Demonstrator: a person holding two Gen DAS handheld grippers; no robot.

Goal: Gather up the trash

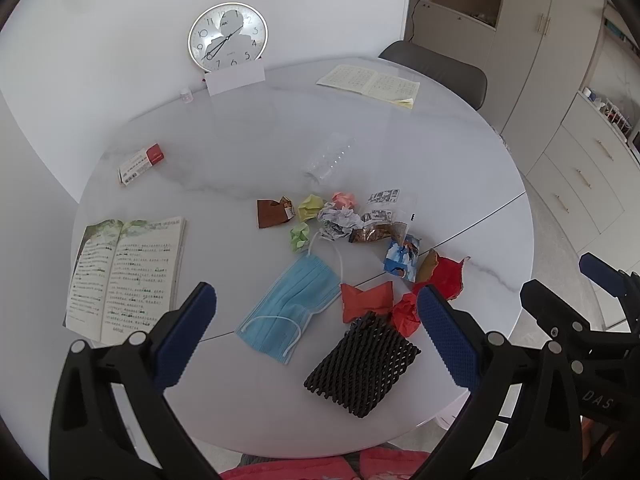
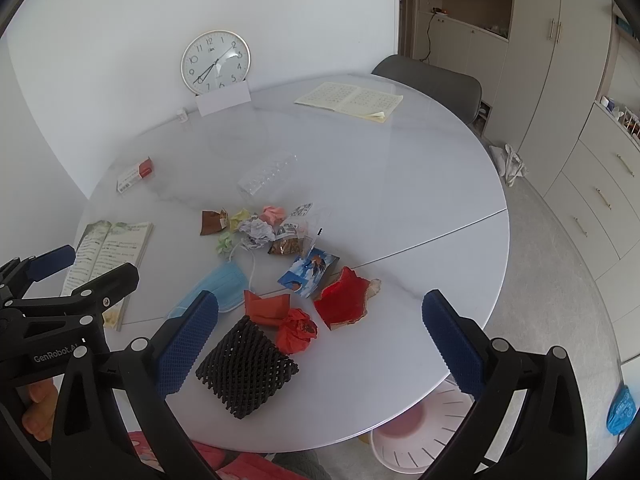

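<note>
Both tools hovering over the near edge of the round desk (image 1: 460, 152). I'm seeing the left tool (image 1: 316, 312) spread wide, gripping nothing, touching nothing. Right tool (image 2: 320, 312) is likewise gaping wide and empty. Trash is lying clustered mid-desk: blue face mask (image 1: 292, 304), black foam net (image 2: 248, 368), red crumpled wrappers (image 2: 344, 300), paper balls (image 1: 340, 220). Pink slotted bin (image 2: 420, 428) is sitting on the floor below the desk's rim.
</note>
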